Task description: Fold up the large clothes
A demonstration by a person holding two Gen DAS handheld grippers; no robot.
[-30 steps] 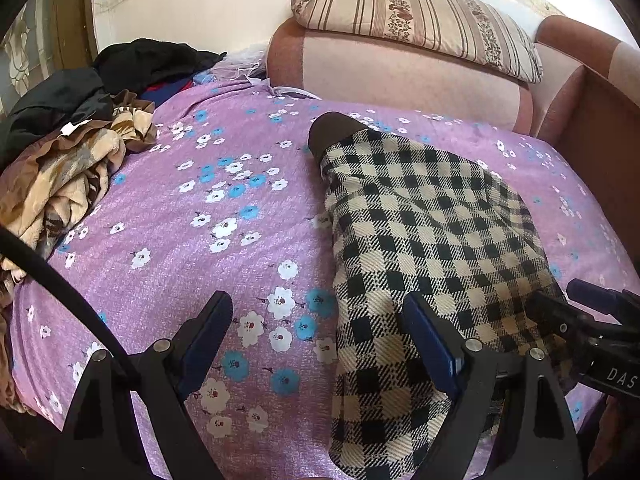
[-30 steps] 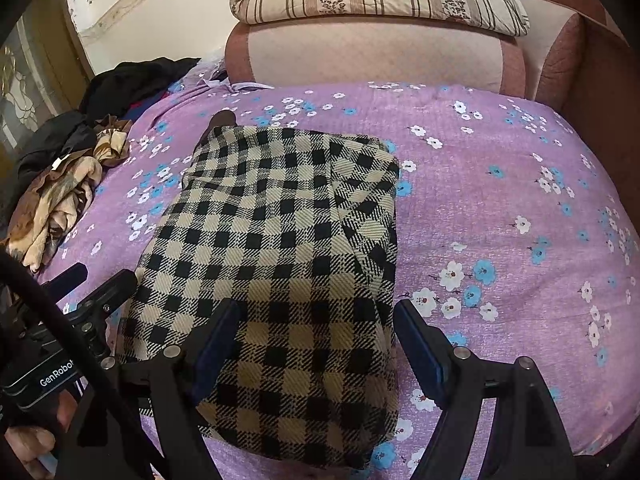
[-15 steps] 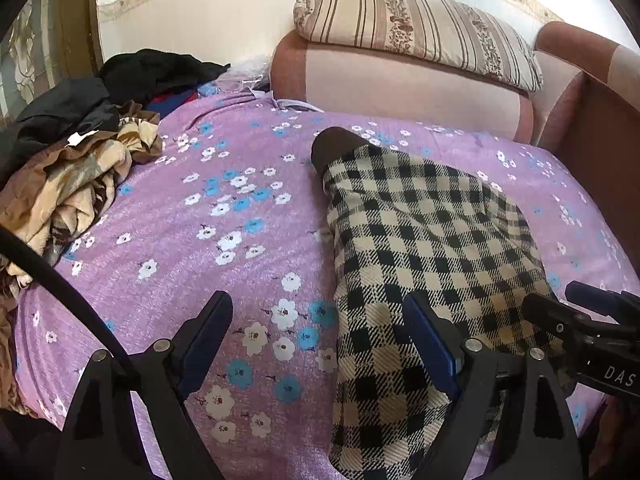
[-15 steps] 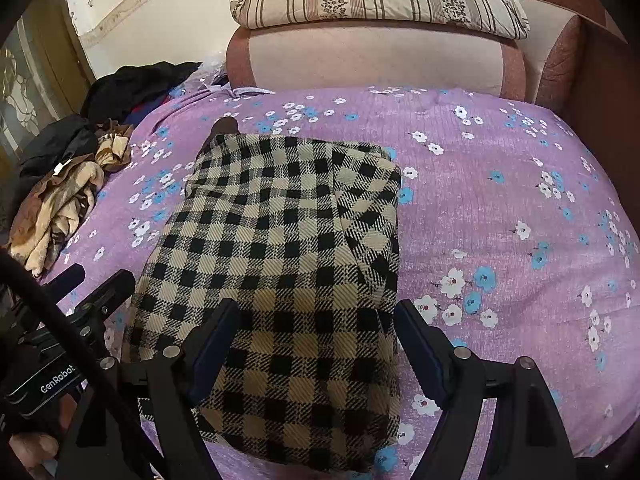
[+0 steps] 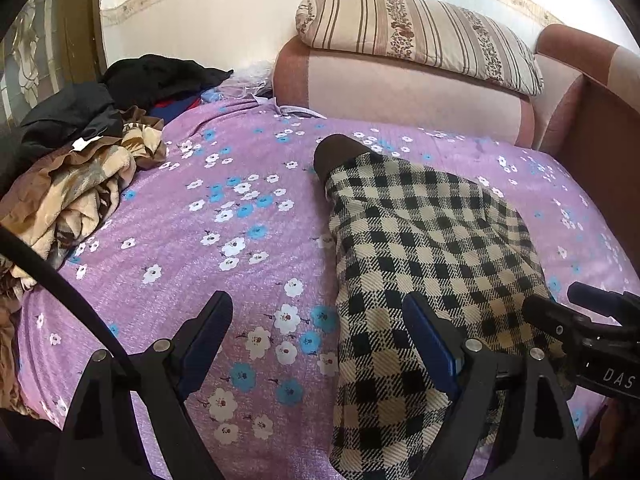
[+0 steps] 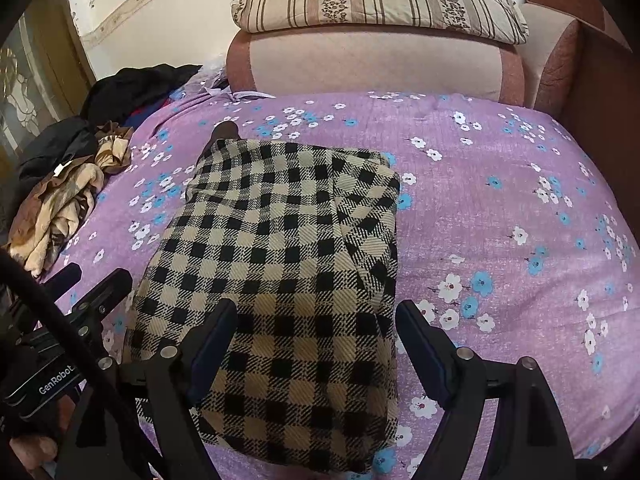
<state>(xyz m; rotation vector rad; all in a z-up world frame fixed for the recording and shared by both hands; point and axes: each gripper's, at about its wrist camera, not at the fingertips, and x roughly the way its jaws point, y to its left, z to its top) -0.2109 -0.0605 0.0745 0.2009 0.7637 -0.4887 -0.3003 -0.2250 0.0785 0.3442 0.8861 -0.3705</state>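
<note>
Black gripper arms with blue pads frame both views, and very little differs from a second ago. The left gripper point(image 5: 318, 336) stands spread wide above the bed, gripping nothing; its right pad hangs over the near left edge of the checked garment point(image 5: 424, 280), its left pad over bare bedspread. The right gripper point(image 6: 316, 344) is likewise spread, jaws a touch wider than a second back, with the near end of the garment showing between them, and I cannot see the pads pressing on the cloth.

Compared with the earlier left view, the picture has tipped up slightly: more of the wall and the striped pillow point(image 5: 420, 36) shows at the top, and the garment sits a little lower in the frame. The right view looks almost the same as before.

The checked garment point(image 6: 288, 248), cream and black, lies folded into a long block on the purple flowered bedspread point(image 6: 500, 208), running from the near edge toward the headboard. A dark brown part point(image 5: 336, 152) pokes out at its far left corner. Its fold and place match the earlier frames.

To the left, a heap of tan and brown clothes point(image 5: 72, 196) lies at the bed's edge, with black clothes point(image 5: 156, 76) piled behind it. The pink headboard point(image 6: 372, 64) carries the striped pillow.
</note>
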